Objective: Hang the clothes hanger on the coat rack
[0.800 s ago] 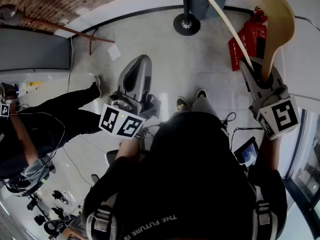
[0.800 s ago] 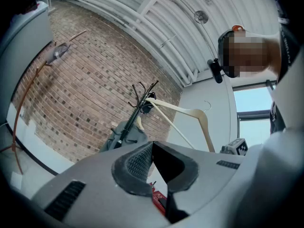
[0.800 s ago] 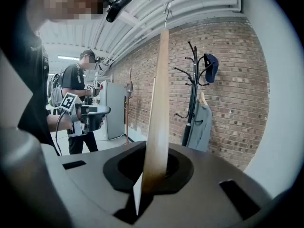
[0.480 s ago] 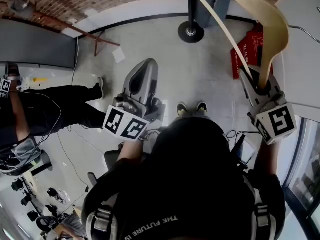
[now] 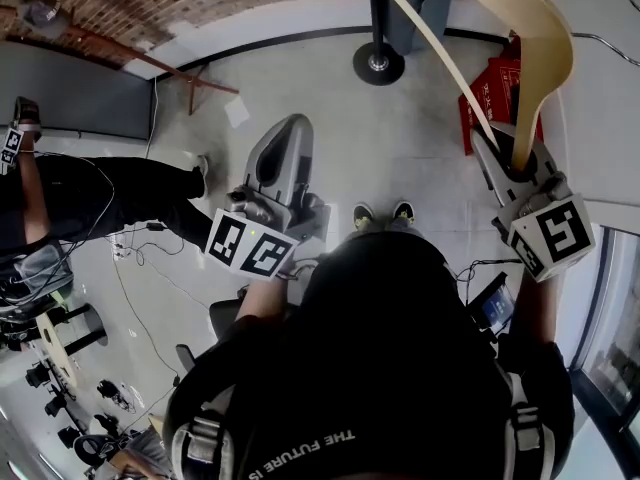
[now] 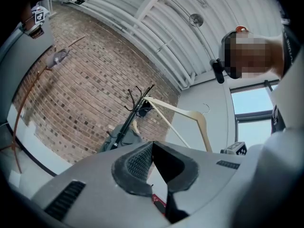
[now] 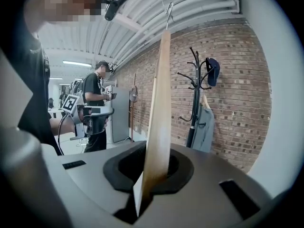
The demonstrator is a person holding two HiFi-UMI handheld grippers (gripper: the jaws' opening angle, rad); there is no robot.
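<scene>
In the head view, the right gripper (image 5: 512, 160) sits at the right of the frame, its jaws closed on one end of the wooden clothes hanger (image 5: 547, 43). The hanger arcs up from there and out through the top edge. The coat rack (image 5: 378, 61) shows only as a round base and pole foot at top centre, apart from the hanger. The left gripper (image 5: 285, 136) is left of centre, pointing up the frame over the pale floor (image 5: 420, 138), with nothing in it. A second person (image 5: 90, 213) is at the left edge.

In the left gripper view, the two pads meet at their tips at lower centre with nothing between them (image 6: 152, 145). Above them the hanger (image 6: 183, 113) hangs in the air beside the black coat rack (image 6: 129, 117), which stands against the brick wall (image 6: 71, 94).

In the right gripper view, the jaws (image 7: 151, 175) pinch the hanger (image 7: 160, 99), which rises edge-on to its metal hook (image 7: 168, 8) near the top. The coat rack (image 7: 195, 99) stands to the right by the brick wall, holding a grey garment (image 7: 205, 127) and a dark cap (image 7: 213, 70).
</scene>
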